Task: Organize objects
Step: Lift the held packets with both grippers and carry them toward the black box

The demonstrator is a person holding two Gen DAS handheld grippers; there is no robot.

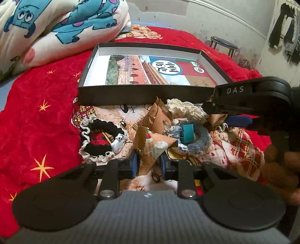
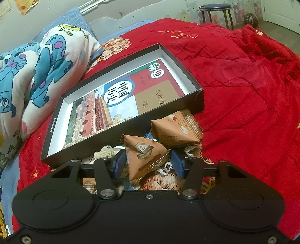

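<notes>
On a bed [image 1: 33,120] with a red blanket, a shallow black box [image 1: 142,94] lies open with a book [image 1: 150,71] flat inside it. Just near of the box's near wall sits a small heap of loose things on a patterned cloth.

The left gripper [image 1: 148,165] has its blue pads close together on either side of a snack packet [image 1: 150,148] at the near edge of the heap, and the pads appear to press the packet's lower corner. To the left of that packet lies a black scrunchie [image 1: 99,142] with a lace rim and a small white charm. Behind the packet are a teal binder clip [image 1: 187,131], a blue scrunchie [image 1: 200,138] and a cream scrunchie [image 1: 187,108].

The right gripper [image 2: 148,163] is at the right side of the heap. Its pads stand wider, flanking a brown packet [image 2: 144,155]; the left pad meets the packet's side, while whether the right pad touches cannot be told. Another brown packet [image 2: 174,131] rests just beyond, against the box's near corner.

A rolled quilt [image 1: 61,28] with blue cartoon figures lies far left, and a stool [image 2: 215,11] stands beyond the bed.
</notes>
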